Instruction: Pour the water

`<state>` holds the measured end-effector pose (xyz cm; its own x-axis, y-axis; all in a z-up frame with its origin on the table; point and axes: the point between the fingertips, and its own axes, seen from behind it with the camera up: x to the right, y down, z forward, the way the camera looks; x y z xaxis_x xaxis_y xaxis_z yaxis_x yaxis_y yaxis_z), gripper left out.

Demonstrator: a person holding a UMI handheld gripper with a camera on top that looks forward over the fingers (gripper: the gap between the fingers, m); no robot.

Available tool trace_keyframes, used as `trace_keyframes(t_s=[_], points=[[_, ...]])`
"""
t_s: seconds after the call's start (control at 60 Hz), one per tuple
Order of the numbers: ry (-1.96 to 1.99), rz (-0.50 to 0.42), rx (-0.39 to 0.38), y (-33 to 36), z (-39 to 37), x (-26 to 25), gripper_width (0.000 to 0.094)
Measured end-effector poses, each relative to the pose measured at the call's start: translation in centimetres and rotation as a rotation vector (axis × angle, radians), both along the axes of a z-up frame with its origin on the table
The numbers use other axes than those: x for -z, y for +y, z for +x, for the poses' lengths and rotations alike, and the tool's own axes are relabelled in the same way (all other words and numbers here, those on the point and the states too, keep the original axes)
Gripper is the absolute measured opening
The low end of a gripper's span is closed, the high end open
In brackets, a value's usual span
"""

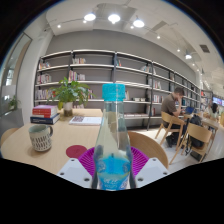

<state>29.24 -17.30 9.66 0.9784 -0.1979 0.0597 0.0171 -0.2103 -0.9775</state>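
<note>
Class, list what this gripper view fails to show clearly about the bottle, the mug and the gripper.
- Bottle: its base is hidden between the fingers, so its footing cannot be seen.
- Water level: unclear through the clear plastic.
- Gripper: the bottle hides the pads' inner faces, so contact cannot be judged.
- Mug: its inside is hidden by its own wall.
- Book titles: too small to read.

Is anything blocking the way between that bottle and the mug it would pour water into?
Nothing visible does. The water bottle stands upright between the gripper fingers, held at its sides. The mug sits on the round table off to the left, with only bare tabletop between. The books lie behind the mug.
</note>
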Motion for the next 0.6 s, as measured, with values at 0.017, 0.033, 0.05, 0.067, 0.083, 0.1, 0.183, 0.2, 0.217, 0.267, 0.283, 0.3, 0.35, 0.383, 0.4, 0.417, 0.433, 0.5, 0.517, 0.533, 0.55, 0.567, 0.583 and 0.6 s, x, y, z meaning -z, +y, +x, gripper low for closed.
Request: trace_keyframes(t_s=[0.017, 0.033, 0.05, 0.067, 0.083, 0.1, 0.183, 0.2, 0.217, 0.267, 0.283, 0.3, 0.35, 0.383, 0.4, 0.417, 0.433, 0.5, 0.517, 0.533, 0.55, 0.567, 0.583, 0.6], points=[[-0.009, -0.007, -0.002, 0.1, -0.1, 0.0, 0.0428], [-0.021, -0.014, -0.003, 0.2, -0.2, -0.1, 0.0428], [-0.032, -0.024, -0.003, 0.4, -0.3, -0.1, 0.0429], [-0.045, -0.035, -0.001, 0.6, -0.3, -0.1, 0.0428], [-0.063, -0.047, 0.000, 0.7, -0.4, -0.1, 0.0428], [-0.082, -0.058, -0.002, 0.9, -0.6, -0.1, 0.0428], [-0.165, -0.111, -0.023, 1.9, -1.9, -0.3, 0.0428], [-0.188, -0.120, -0.029, 2.3, -2.3, -0.6, 0.0428], [-0.216, -0.131, -0.034, 2.7, -2.6, -0.9, 0.0428], [-0.313, -0.168, -0.062, 4.1, -4.0, -1.6, 0.0429], [-0.341, -0.169, -0.076, 4.7, -4.6, -2.1, 0.0429], [-0.370, -0.173, -0.093, 5.1, -4.7, -2.2, 0.0428], [-0.497, -0.214, -0.122, 5.8, -6.0, -3.2, 0.0429], [-0.593, -0.243, -0.149, 6.9, -7.0, -3.5, 0.0428], [-0.638, -0.255, -0.162, 7.4, -7.5, -3.7, 0.0427], [-0.678, -0.257, -0.182, 7.9, -7.0, -4.1, 0.0428], [-0.722, -0.263, -0.185, 8.6, -7.9, -3.9, 0.0428], [-0.911, -0.326, -0.234, 10.1, -9.3, -4.0, 0.0426], [-0.950, -0.331, -0.248, 10.5, -9.7, -4.1, 0.0426], [-0.993, -0.343, -0.262, 10.8, -10.0, -4.0, 0.0427], [-1.037, -0.357, -0.273, 11.0, -10.2, -4.0, 0.0427], [-1.078, -0.367, -0.286, 11.0, -10.0, -4.5, 0.0426], [-1.116, -0.370, -0.293, 11.5, -9.9, -4.6, 0.0426], [-1.156, -0.380, -0.293, 11.9, -10.3, -4.3, 0.0427]])
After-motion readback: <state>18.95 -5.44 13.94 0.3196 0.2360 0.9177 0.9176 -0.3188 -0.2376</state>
